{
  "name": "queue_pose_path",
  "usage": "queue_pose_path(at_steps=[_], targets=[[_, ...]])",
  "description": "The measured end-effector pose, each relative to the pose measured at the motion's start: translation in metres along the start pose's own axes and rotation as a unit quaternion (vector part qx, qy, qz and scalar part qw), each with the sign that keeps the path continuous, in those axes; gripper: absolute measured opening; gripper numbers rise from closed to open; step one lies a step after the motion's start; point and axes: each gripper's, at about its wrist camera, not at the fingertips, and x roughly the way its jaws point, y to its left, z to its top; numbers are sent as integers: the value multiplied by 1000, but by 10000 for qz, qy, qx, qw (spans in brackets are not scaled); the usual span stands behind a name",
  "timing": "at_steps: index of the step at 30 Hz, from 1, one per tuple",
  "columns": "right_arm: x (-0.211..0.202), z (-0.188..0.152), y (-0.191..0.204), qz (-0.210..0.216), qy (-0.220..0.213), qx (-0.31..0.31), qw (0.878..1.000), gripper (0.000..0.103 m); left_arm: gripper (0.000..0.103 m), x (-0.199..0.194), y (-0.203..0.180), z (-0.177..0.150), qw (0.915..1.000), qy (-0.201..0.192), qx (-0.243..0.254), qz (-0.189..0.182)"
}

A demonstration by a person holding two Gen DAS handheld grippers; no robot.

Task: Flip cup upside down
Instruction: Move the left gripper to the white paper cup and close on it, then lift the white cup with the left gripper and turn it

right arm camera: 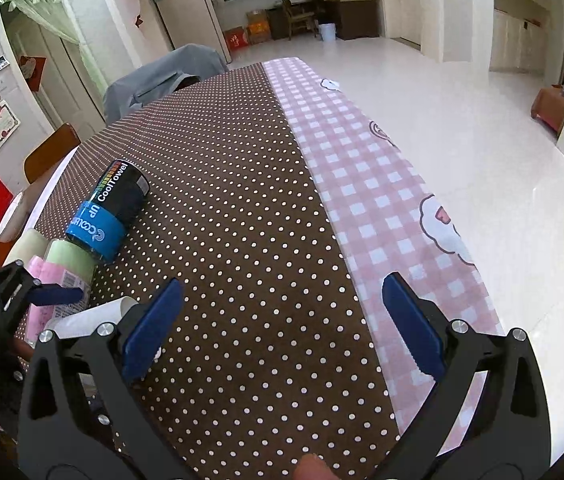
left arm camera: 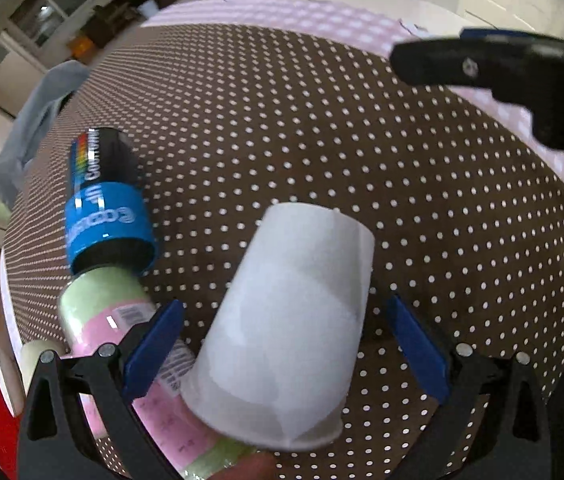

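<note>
A white paper cup (left arm camera: 294, 324) stands upside down on the brown dotted tablecloth (left arm camera: 322, 152), its rim down and its closed base up. It sits between the open blue pads of my left gripper (left arm camera: 284, 344), and neither pad touches it. In the right wrist view only a sliver of the cup (right arm camera: 90, 318) shows at the left, behind my finger. My right gripper (right arm camera: 278, 324) is open and empty above the cloth, to the right of the cup. It also shows in the left wrist view (left arm camera: 482, 64) at the upper right.
A black and blue CoolTowel can (left arm camera: 106, 196) lies on its side left of the cup, next to a green and pink bottle (left arm camera: 114, 320). A pink checked cloth (right arm camera: 382, 200) covers the table's right strip. A chair with a grey cover (right arm camera: 162, 76) stands at the far edge.
</note>
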Motion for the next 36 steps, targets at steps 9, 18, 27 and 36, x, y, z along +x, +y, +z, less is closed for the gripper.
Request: queue_pose_path(at_steps=[9,18,27,36], targets=[[-2,1,1,2,-32,29,10000,97,66,17,17,17,9986,174,-143,-488],[-20,-4,0,-54,-171,69,9998,97,63,1,33,5,9924,-404,-997,-601],[-48,-12,3,-54,-392,15,9992,97,63,-46,51,-18,9693,-1040,-2020,-938],[-69,-27,13,47,-470,-127,9988,97,63,-80,28,-72,9563,-1324,-2429,-949]])
